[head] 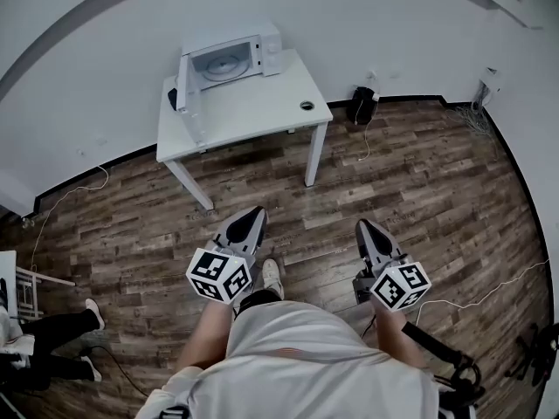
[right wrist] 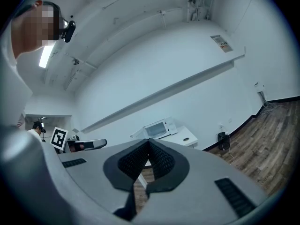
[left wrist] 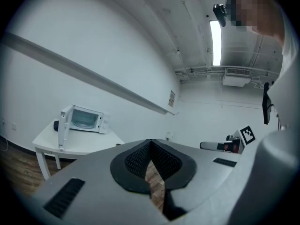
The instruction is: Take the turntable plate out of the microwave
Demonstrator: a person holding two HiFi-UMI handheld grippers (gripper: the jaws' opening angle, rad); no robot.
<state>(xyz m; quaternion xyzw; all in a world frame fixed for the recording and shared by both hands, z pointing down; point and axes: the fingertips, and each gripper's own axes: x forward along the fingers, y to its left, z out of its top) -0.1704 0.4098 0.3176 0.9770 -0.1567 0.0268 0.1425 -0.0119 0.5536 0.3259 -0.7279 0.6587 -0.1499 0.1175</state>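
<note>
Left gripper [head: 253, 213]: closed tip to tip, empty, above the wooden floor [head: 419, 173], well apart from the tabletop [head: 262, 112]. Right gripper [head: 362, 226]: closed likewise, empty. Microwave [head: 262, 46]: along the far edge of the tabletop, door [head: 186, 94] swung open. Turntable plate [head: 223, 66]: flat inside the microwave cavity.

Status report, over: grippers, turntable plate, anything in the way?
Left gripper and right gripper shut, empty, far from table. Turntable plate inside microwave. Door open, nothing blocking the opening.
</note>
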